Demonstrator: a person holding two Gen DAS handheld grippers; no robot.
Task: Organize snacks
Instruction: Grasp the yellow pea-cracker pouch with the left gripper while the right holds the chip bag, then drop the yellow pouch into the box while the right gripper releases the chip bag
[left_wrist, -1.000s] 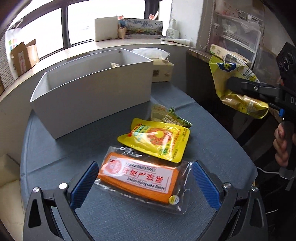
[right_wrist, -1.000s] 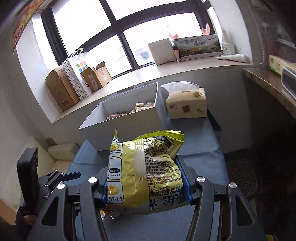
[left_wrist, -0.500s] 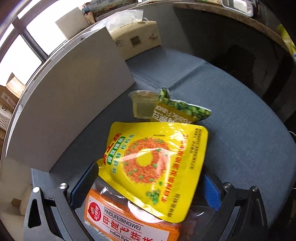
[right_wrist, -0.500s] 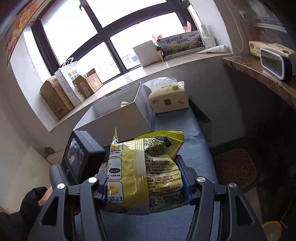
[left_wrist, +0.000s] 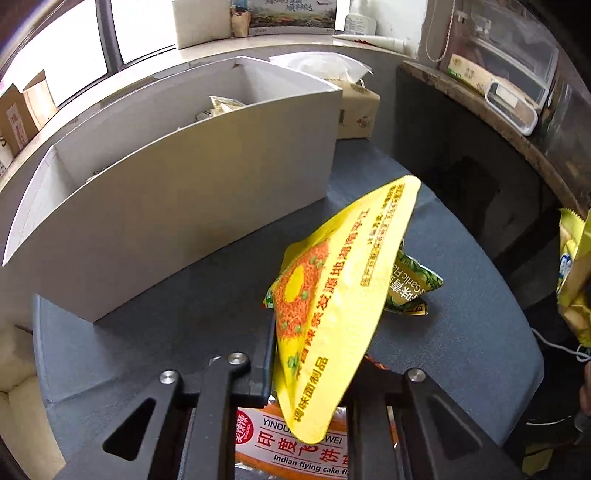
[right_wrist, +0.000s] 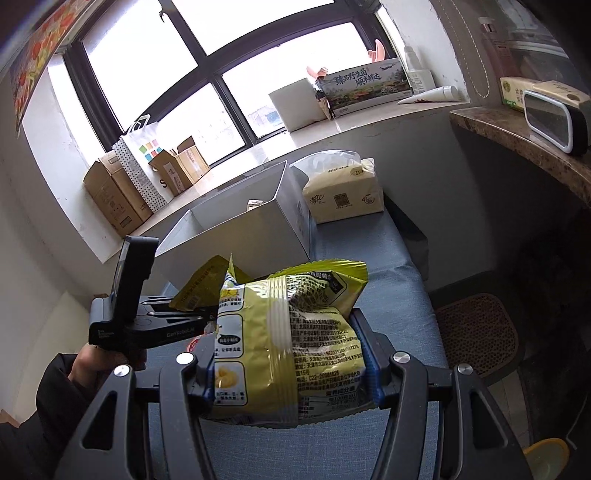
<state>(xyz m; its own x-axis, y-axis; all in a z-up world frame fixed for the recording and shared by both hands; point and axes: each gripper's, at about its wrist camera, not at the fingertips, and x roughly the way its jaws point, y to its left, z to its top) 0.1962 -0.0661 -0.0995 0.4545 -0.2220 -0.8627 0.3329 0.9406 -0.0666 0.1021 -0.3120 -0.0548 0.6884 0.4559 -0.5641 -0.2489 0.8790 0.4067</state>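
My left gripper (left_wrist: 310, 369) is shut on the lower corner of a yellow noodle-snack pouch (left_wrist: 343, 280), which stands tilted up off the blue-grey table (left_wrist: 166, 325). Under it lies an orange flying-cake pack (left_wrist: 295, 446), and a small green garlic-flavour packet (left_wrist: 413, 284) lies just beyond. The white divided box (left_wrist: 184, 206) stands behind to the left, with some packets inside. My right gripper (right_wrist: 288, 354) is shut on a yellow-green chip bag (right_wrist: 291, 332), held above the table's right side. That same chip bag (left_wrist: 572, 280) shows at the right edge of the left wrist view.
A tissue pack (right_wrist: 343, 195) sits on the table behind the box's right end. Cardboard boxes (right_wrist: 118, 195) and a paper bag stand on the windowsill. A stone counter (right_wrist: 517, 140) with a container runs along the right. A hand (right_wrist: 92, 365) holds the left gripper.
My left gripper has shut on the yellow pouch and raised it off the orange pack. The right gripper still holds the chip bag and has hardly moved.
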